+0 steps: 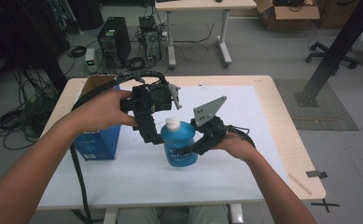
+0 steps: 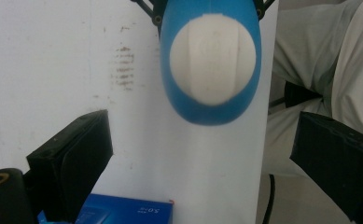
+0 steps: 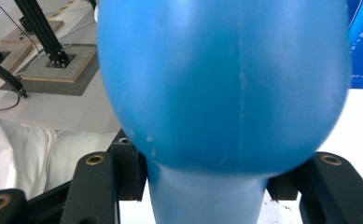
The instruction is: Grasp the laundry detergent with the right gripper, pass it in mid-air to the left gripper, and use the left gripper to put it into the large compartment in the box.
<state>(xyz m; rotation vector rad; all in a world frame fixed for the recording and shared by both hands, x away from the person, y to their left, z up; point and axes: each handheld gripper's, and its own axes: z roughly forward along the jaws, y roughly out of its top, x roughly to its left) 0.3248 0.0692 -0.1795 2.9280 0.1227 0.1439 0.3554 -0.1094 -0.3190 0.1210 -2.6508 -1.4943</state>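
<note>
On a white-covered wooden table (image 1: 282,121) in a cable-strewn room, the right gripper (image 1: 198,145) pinches the blue bottle (image 1: 179,142) near centre, the left gripper (image 1: 152,136) spread wide above its white cap (image 1: 172,122).

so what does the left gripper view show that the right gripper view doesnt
Left gripper view: the bottle's white cap seen end-on, and the left gripper with jaws open short of it. Right gripper view: the right gripper shut on the narrow part of the blue bottle, plus a black frame on the floor. Both: the bottle, the blue box and the white table cover.
</note>
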